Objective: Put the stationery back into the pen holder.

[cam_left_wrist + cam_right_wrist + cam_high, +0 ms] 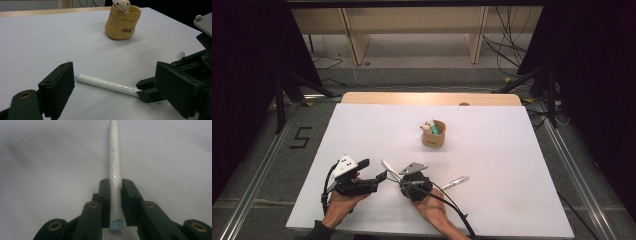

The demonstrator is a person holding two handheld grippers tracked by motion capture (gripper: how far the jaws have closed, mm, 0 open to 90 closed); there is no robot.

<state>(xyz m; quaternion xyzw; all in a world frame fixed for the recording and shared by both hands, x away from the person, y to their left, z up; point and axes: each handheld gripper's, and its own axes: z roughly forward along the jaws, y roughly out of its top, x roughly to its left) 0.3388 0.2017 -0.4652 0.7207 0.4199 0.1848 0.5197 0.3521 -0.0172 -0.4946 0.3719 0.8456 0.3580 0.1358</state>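
A: Where did the white pen [114,165] lie?
B: Near the table's [512,150] near edge, clamped at one end by the right gripper [115,191], so the left gripper [115,85], jaws apart, could take its free end.
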